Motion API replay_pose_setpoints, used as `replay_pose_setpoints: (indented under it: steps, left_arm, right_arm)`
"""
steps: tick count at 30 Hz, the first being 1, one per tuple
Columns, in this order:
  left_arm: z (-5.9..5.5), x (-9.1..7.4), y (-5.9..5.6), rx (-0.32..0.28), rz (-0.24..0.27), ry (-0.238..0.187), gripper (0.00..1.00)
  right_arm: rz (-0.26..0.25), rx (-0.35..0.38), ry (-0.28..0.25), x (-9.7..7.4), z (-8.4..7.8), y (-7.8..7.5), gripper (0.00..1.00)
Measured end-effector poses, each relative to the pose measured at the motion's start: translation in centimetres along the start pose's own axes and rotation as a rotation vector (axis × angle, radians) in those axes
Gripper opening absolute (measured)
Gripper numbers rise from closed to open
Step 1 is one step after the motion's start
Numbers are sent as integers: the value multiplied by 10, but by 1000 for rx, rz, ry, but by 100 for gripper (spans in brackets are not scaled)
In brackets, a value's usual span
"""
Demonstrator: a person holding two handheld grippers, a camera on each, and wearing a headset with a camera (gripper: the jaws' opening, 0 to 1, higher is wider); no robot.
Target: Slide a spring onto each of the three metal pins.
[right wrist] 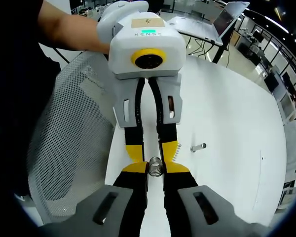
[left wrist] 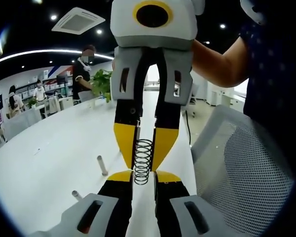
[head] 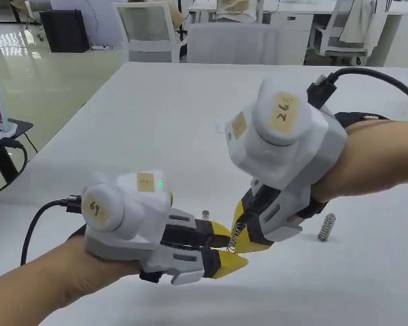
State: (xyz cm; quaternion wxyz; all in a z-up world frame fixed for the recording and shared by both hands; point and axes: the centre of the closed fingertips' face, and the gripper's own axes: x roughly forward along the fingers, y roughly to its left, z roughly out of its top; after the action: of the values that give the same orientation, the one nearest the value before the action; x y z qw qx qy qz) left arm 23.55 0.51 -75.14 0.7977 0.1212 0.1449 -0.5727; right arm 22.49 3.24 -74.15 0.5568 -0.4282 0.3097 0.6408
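The left gripper [left wrist: 144, 177] and right gripper [right wrist: 155, 170] are met tip to tip, low over the white table [head: 156, 115]. In the head view the left gripper [head: 229, 248] is held nearly level at the lower left. The right gripper [head: 246, 233] is angled down towards it from the upper right.

A spring [left wrist: 143, 159] is held lengthwise between the yellow jaws of the right gripper, and both jaws are closed against its sides. In the right gripper view the spring [right wrist: 155, 168] is seen end-on at the jaw tips. In the head view it [head: 236, 234] is seen slanted between the two sets of yellow tips.

The lower end of the spring lies between the tips of the left gripper. Those jaws are drawn close together with a narrow gap. Whether they pinch the spring cannot be told.

One pin [head: 206, 215] is seen upright on the table just behind the left gripper's jaws. In the left gripper view two bare pins [left wrist: 102, 165] [left wrist: 76, 195] are seen on the table to the left of the jaws, apart from the spring.

A second spring [head: 326, 227] rests on the table to the right of the right gripper, untouched.
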Motion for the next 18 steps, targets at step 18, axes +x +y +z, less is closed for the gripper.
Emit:
replay_pose_setpoints:
  steps: [18]
  left_arm:
    - [-2,-7,10,-62,43,-11,31]
  right_arm:
    - [-41,37,33,-7,-20,-16,8]
